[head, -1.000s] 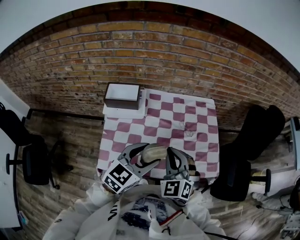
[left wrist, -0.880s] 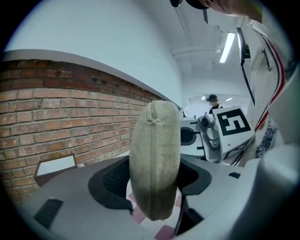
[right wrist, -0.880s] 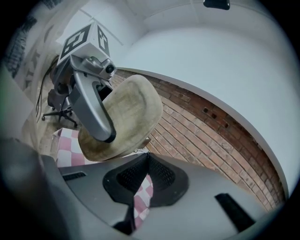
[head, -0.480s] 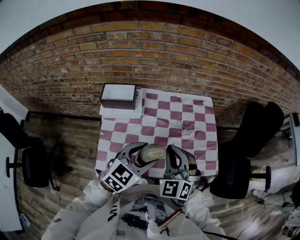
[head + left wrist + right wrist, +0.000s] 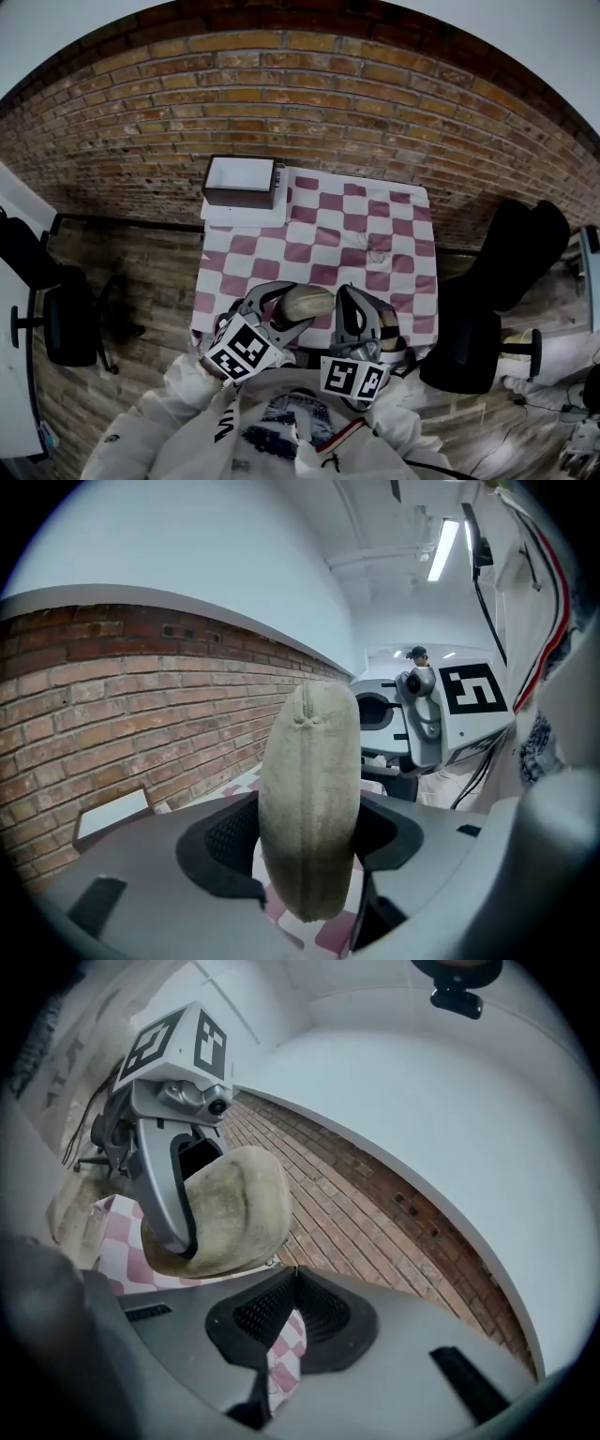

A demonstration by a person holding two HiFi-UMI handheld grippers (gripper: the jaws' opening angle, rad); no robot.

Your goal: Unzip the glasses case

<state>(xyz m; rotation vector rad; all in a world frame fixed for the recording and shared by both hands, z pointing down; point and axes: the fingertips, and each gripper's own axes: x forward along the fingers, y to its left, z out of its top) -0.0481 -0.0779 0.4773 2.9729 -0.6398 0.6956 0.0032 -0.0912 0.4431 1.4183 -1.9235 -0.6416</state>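
Observation:
A beige fabric glasses case (image 5: pixel 302 302) hangs over the front edge of the checkered table (image 5: pixel 356 225). My left gripper (image 5: pixel 281 314) is shut on it. In the left gripper view the case (image 5: pixel 309 799) stands on end between the pads, its zip seam facing the camera. My right gripper (image 5: pixel 345 302) comes in from the right, jaws shut, with its tips at the case's end. In the right gripper view its tips (image 5: pixel 295 1274) meet at the case (image 5: pixel 230 1208), where a small metal zipper pull (image 5: pixel 273 1261) shows.
A brown box with a white inside (image 5: pixel 241 181) sits at the table's back left corner. Clear glasses (image 5: pixel 375 246) lie on the cloth right of centre. Black chairs stand at the left (image 5: pixel 66 323) and the right (image 5: pixel 487 309). The floor around is brick-patterned.
Both grippers stay at the table's front edge with the case between them. Their marker cubes have rolled a little.

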